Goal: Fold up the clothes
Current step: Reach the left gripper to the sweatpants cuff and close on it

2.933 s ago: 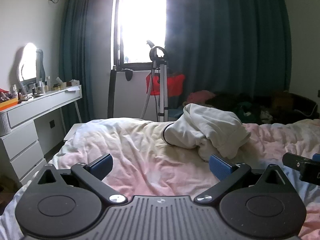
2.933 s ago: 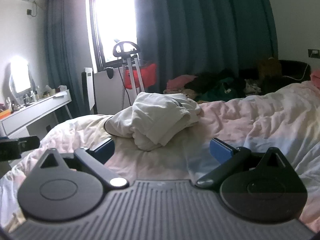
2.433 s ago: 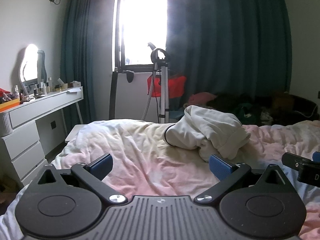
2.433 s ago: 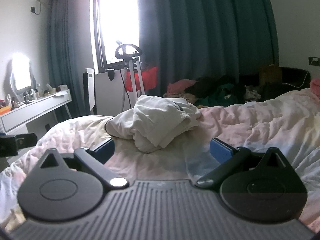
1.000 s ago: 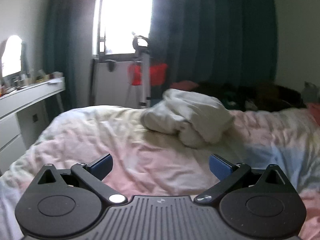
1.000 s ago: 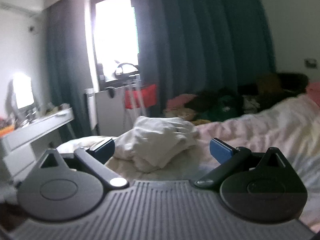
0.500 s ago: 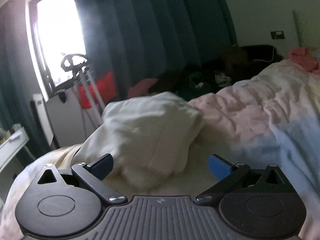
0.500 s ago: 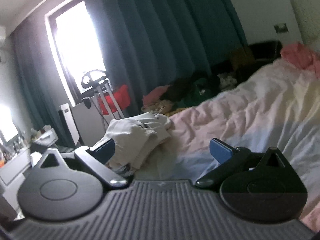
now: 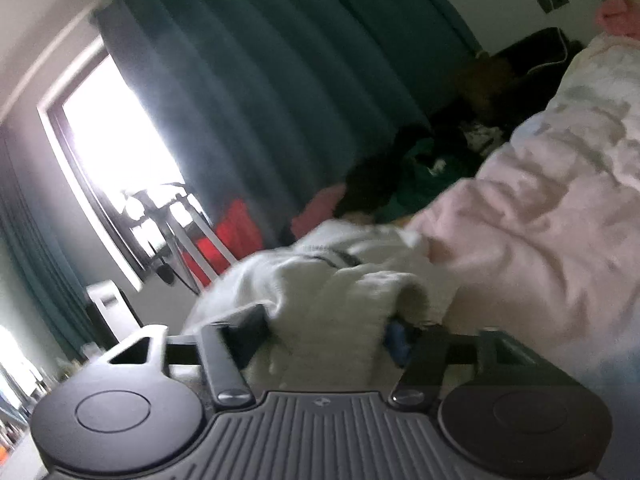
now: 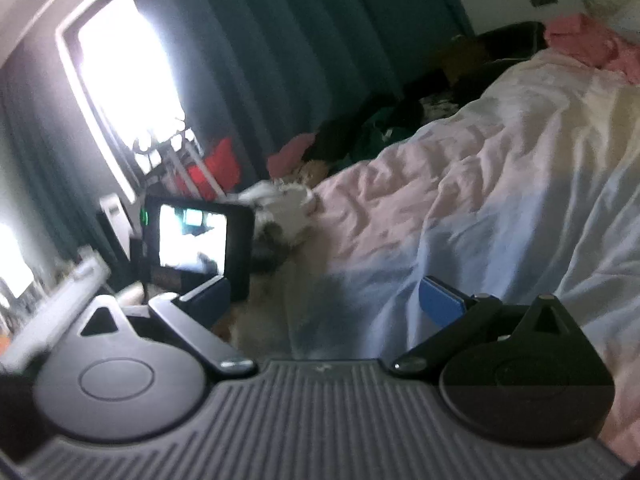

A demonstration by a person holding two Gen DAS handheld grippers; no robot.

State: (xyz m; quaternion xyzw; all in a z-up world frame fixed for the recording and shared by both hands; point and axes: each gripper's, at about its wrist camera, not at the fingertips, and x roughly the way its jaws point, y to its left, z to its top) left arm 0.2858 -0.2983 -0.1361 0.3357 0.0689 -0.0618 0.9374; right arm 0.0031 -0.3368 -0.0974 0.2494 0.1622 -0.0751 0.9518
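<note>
A crumpled white garment [image 9: 336, 292] lies on the pink and blue duvet [image 9: 540, 240]. In the left wrist view my left gripper [image 9: 324, 328] is open, with a bulge of the white cloth pushed between its fingers; the jaws have not closed on it. The frame is blurred and tilted. In the right wrist view my right gripper [image 10: 324, 300] is open and empty above the duvet [image 10: 480, 184]. The white garment [image 10: 284, 208] lies farther back, partly behind the left gripper's lit camera screen [image 10: 196, 240].
Dark teal curtains [image 9: 280, 100] and a bright window [image 9: 120, 148] stand behind the bed. A pile of dark and pink clothes [image 10: 360, 136] lies beyond the bed's far edge. A tripod with a red item [image 9: 224, 236] stands by the window. Pink cloth [image 10: 588, 40] lies at the bed's far right.
Both grippers swung right and tilted. My left gripper pushed forward into the white garment, which now sits between its fingers. The left gripper's screen has come into the right wrist view.
</note>
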